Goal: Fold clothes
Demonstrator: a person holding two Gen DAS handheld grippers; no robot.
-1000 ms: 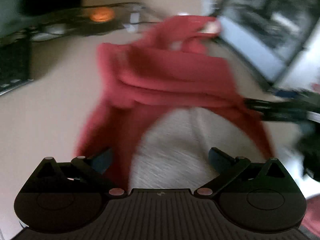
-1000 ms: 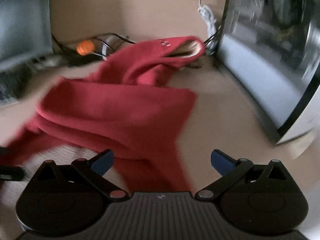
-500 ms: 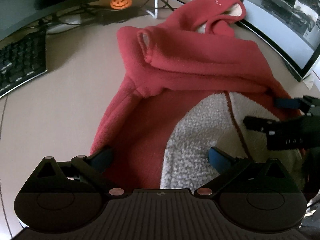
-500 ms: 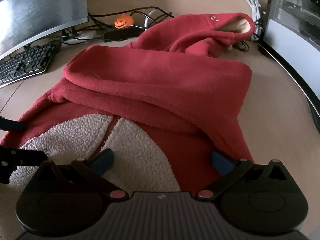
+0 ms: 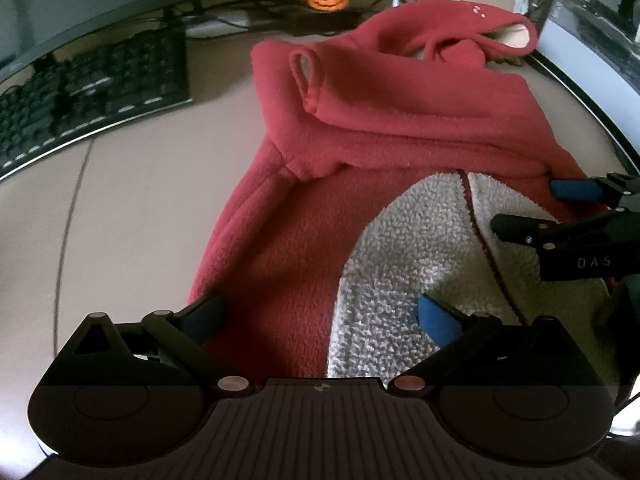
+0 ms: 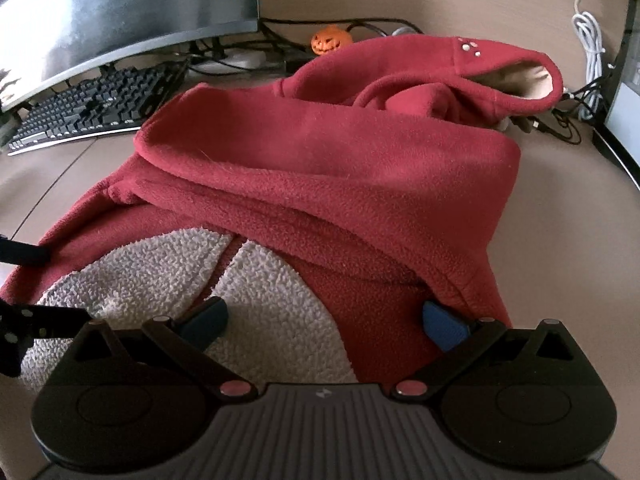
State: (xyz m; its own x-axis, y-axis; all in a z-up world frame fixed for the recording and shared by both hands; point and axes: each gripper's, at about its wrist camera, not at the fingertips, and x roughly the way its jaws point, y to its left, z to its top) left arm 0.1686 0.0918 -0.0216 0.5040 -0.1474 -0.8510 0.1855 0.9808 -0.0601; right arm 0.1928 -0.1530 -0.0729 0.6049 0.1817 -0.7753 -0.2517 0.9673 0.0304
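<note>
Both grippers have dropped closer to the garment since half a second ago, and the blur of a second ago is gone. The red fleece [image 6: 320,168] lies on the surface [image 5: 132,208], its sleeves folded across the chest and its hood [image 6: 500,76] toward the far cables. The left gripper [image 5: 320,316] is spread wide over the hem, one finger near the red edge, the other over the white pile panel [image 5: 408,264]; it grips nothing. The right gripper [image 6: 326,320] is likewise wide apart and empty, its right finger seemingly tucked just under the folded sleeve. A keyboard [image 6: 96,108], a monitor [image 6: 120,16] and a pumpkin [image 6: 330,39] sit behind.
</note>
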